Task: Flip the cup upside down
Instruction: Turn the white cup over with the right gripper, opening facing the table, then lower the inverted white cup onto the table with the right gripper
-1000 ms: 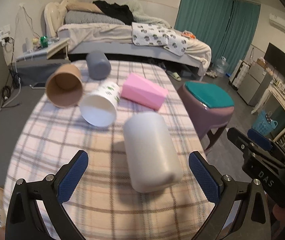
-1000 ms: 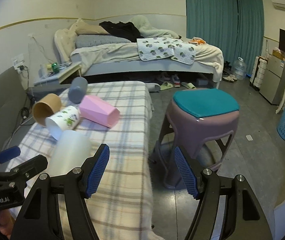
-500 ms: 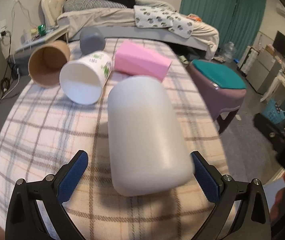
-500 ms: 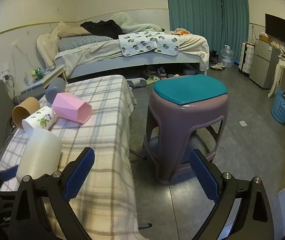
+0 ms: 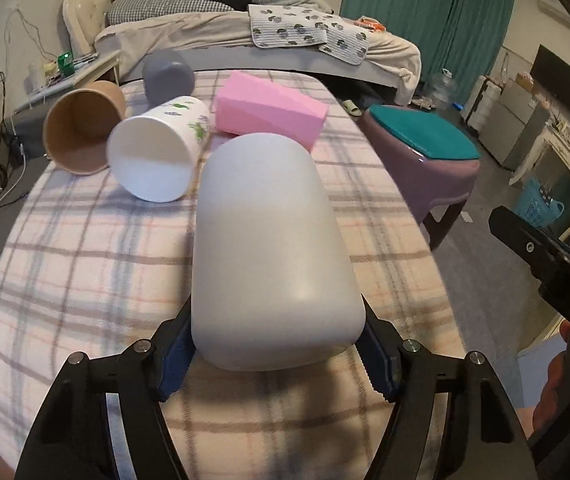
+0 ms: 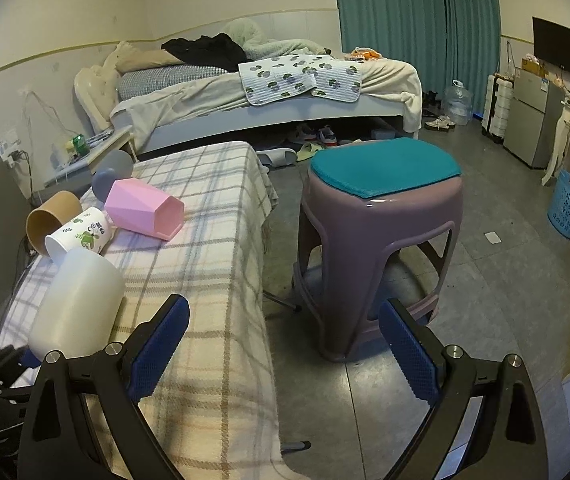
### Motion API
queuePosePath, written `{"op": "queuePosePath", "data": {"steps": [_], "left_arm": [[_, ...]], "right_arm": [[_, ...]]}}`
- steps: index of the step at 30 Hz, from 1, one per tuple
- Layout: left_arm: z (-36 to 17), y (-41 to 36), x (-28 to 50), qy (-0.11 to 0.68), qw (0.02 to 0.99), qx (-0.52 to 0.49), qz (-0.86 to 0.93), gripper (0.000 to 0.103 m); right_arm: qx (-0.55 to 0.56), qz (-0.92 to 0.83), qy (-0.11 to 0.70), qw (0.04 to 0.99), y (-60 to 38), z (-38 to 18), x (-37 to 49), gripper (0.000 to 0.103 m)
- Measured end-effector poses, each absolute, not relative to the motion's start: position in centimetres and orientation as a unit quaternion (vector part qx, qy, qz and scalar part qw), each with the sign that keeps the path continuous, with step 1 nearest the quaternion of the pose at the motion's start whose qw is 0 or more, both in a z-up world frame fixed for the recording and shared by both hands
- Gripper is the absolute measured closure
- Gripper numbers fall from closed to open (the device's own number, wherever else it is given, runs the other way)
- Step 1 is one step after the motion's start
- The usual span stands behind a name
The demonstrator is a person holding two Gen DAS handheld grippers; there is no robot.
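Observation:
A large plain white cup (image 5: 269, 248) lies on its side on the plaid tablecloth (image 5: 85, 264), its closed base towards me. My left gripper (image 5: 277, 360) is shut on the white cup, a blue pad against each side near the base. The cup also shows in the right wrist view (image 6: 79, 304), at the left. My right gripper (image 6: 285, 354) is open and empty, over the table's right edge and the floor.
Behind the white cup lie a white cup with green leaf print (image 5: 157, 152), a brown paper cup (image 5: 83, 132), a grey cup (image 5: 167, 78) and a pink faceted cup (image 5: 269, 110). A purple stool with a teal cushion (image 6: 381, 216) stands right of the table. A bed (image 6: 269, 92) is beyond.
My left gripper moved forward around the white cup and closed its pads on it. My right gripper drew back a little and stayed open.

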State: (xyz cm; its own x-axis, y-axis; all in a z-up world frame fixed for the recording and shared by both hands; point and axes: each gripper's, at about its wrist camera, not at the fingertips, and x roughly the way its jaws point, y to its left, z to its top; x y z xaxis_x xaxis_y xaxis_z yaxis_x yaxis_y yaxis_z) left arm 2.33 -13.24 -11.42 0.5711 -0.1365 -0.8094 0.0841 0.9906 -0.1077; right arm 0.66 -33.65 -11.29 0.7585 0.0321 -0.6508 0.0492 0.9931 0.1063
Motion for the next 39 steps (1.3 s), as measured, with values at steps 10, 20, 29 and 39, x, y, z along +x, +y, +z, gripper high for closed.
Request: {"op": "queuePosePath", "data": {"steps": [10,20,29,39], "left_arm": [[-8.0,-10.7,2.0,0.456,0.888,-0.017,-0.050,0.030],[-7.8,-11.3,2.0,0.475,0.879,0.005,-0.048,0.030],[-7.2,-10.3,2.6,0.508,0.859,-0.027,-0.053,0.031],[-7.2,-10.6,2.1,0.492,0.869,-0.014,-0.058,0.029]], "right_arm": [[0.040,0.004,0.357,0.933,-32.2,-11.5,0.8,0.007],[0.033,0.009,0.360,0.932,-31.8,-11.6,0.7,0.007],[0.041,0.009,0.359,0.932,-32.0,-11.7,0.9,0.007],[0.035,0.007,0.358,0.933,-31.7,-11.6,0.8,0.007]]}}
